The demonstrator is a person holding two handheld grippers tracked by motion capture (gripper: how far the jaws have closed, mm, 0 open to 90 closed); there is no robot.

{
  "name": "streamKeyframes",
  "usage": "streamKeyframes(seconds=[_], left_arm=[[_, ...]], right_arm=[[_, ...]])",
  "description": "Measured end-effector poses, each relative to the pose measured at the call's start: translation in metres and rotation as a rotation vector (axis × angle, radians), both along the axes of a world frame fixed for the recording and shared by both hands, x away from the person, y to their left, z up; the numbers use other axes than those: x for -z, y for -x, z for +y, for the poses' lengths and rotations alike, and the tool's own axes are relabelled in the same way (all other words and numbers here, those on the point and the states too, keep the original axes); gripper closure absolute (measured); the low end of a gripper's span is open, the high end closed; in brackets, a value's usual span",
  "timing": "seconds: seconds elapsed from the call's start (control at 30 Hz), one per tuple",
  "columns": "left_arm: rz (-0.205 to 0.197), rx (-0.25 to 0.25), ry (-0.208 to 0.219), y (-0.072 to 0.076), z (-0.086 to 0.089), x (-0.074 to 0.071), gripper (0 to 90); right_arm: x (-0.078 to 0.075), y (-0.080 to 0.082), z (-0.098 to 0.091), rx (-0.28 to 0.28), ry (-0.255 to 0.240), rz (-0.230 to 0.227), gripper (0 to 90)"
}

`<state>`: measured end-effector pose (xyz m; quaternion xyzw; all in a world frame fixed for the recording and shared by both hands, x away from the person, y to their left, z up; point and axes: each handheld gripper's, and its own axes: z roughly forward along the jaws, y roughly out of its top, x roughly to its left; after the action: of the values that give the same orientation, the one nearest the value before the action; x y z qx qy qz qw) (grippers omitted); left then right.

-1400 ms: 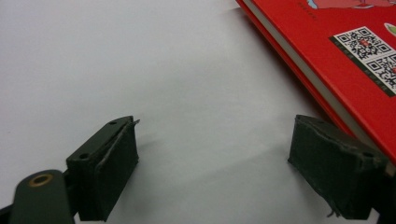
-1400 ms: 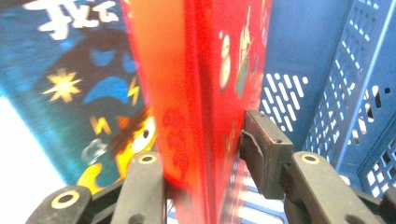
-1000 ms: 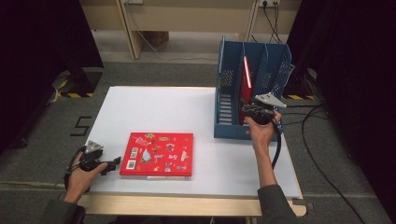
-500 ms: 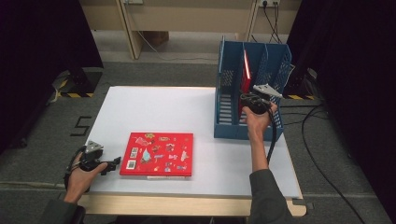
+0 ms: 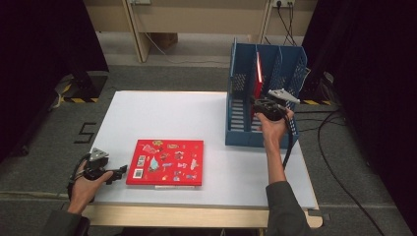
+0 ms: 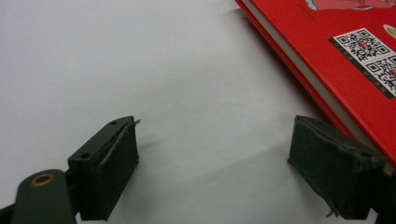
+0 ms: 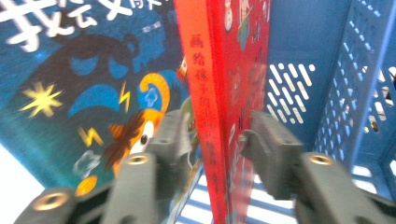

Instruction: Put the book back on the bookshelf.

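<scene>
An upright red book (image 5: 257, 73) stands in the blue file rack (image 5: 237, 133) at the table's back right. My right gripper (image 5: 257, 103) is at the rack, and in the right gripper view its jaws press both sides of that red book's (image 7: 224, 70) spine; the gripper (image 7: 217, 140) is shut on it. A second red book (image 5: 165, 162) with stickers and a QR code lies flat near the front edge. My left gripper (image 5: 117, 173) rests on the table just left of it. Its jaws are open (image 6: 219, 168), and one stands beside the flat book's (image 6: 345, 56) edge.
A blue book (image 7: 70, 93) with cartoon art stands in the rack beside the red one. The white table (image 5: 162, 113) has bare room at the back left and middle. Cables (image 5: 339, 162) trail over the floor to the right.
My right gripper has moved a little farther into the rack, and the upright red book has shifted with it. The left gripper and the flat book have stayed put.
</scene>
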<state>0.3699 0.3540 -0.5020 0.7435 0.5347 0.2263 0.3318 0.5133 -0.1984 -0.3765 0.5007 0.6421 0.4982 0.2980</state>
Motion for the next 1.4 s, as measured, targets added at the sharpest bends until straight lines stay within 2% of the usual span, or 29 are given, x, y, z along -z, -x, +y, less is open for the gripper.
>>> streamKeyframes(seconds=[0.07,0.13,0.3,0.47,0.53,0.6,0.63,0.67,0.7,0.77,0.9,1.07,1.17,1.23,1.27,1.37,1.4], left_arm=[[0.0,-0.009,-0.003,0.0,0.001,-0.001,14.9],[-0.011,-0.018,0.001,0.0,0.002,-0.002,14.9],[-0.013,-0.027,0.031,0.0,0.004,-0.003,14.9],[-0.019,-0.027,0.038,0.001,0.004,-0.004,14.9],[-0.015,-0.021,0.032,0.0,0.003,-0.004,14.9],[-0.019,-0.016,0.039,0.0,0.002,-0.004,14.9],[-0.019,-0.014,0.044,0.001,0.001,-0.005,14.9],[-0.023,-0.009,0.052,0.001,0.001,-0.005,15.0],[-0.023,-0.004,0.053,0.002,0.0,-0.005,15.0],[-0.02,0.005,0.049,0.003,-0.001,-0.005,15.1],[-0.022,0.021,0.056,0.003,-0.003,-0.005,15.1],[-0.018,0.045,0.058,0.004,-0.007,-0.006,15.2],[-0.011,0.05,0.068,0.004,-0.006,-0.006,16.0],[-0.009,0.049,0.071,0.004,-0.006,-0.005,16.3],[-0.011,0.05,0.06,0.004,-0.007,-0.006,16.5],[-0.013,0.049,0.047,0.005,-0.009,-0.007,20.2],[-0.015,0.05,0.044,0.006,-0.01,-0.007,21.5]], right_arm=[[-0.002,0.008,-0.001,-0.016,0.031,-0.001,50.0],[-0.003,0.019,-0.001,-0.035,0.024,-0.007,47.7],[-0.007,0.049,0.005,-0.063,0.067,-0.018,43.3],[-0.002,0.078,0.013,-0.099,0.06,-0.012,40.4],[0.005,0.092,0.018,-0.102,0.038,0.0,40.0],[0.012,0.103,0.022,-0.133,0.008,0.01,39.7],[0.015,0.109,0.023,-0.132,-0.002,-0.004,39.9],[0.017,0.112,0.026,-0.146,0.015,0.008,39.3],[0.018,0.115,0.028,-0.172,0.032,0.037,38.4],[0.02,0.121,0.028,-0.167,0.021,0.029,38.5],[0.029,0.131,0.034,-0.182,0.019,0.047,38.4],[0.046,0.135,0.052,-0.222,0.03,0.081,36.8],[0.057,0.136,0.065,-0.267,0.004,0.123,35.9],[0.063,0.136,0.072,-0.281,0.01,0.138,34.6],[0.067,0.136,0.076,-0.288,0.016,0.142,34.3],[0.078,0.136,0.086,-0.337,-0.022,0.199,33.3],[0.081,0.135,0.09,-0.343,-0.021,0.217,32.6]])
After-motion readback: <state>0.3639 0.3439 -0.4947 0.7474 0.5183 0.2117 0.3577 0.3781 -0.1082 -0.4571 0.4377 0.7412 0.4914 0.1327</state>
